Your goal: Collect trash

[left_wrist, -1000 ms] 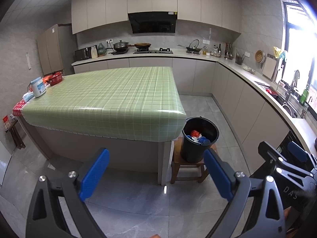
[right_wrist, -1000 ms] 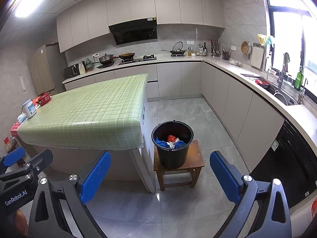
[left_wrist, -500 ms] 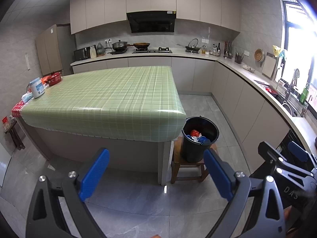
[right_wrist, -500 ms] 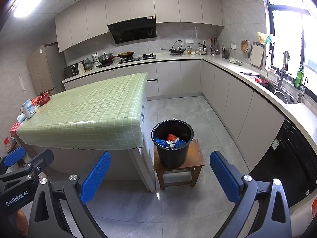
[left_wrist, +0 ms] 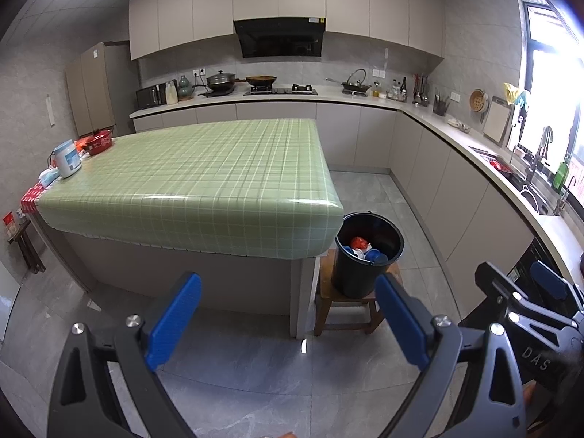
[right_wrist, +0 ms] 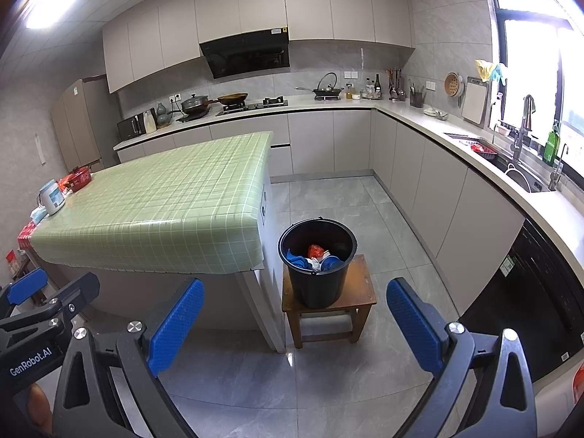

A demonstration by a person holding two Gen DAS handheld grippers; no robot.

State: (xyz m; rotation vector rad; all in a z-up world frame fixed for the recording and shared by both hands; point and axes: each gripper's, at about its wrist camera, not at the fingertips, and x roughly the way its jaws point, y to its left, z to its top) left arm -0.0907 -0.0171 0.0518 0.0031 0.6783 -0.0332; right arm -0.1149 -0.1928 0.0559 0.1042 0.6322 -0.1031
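Black bucket (right_wrist: 317, 262) sits on wooden stool (right_wrist: 359, 294) just beside the island's corner, trash (right_wrist: 315, 257) inside. Left gripper (left_wrist: 288, 323) and right gripper (right_wrist: 295, 325) both spread wide, empty. Judgement: collection looks finished; hold well back from the bucket.

Left gripper (left_wrist: 288, 315): jaws spread wide, blue pads (left_wrist: 174, 319) well apart, nothing between them. Right gripper (right_wrist: 295, 323): likewise spread wide, empty. Both held level, side by side, pointing forward; each visible at the edge of the other's view.
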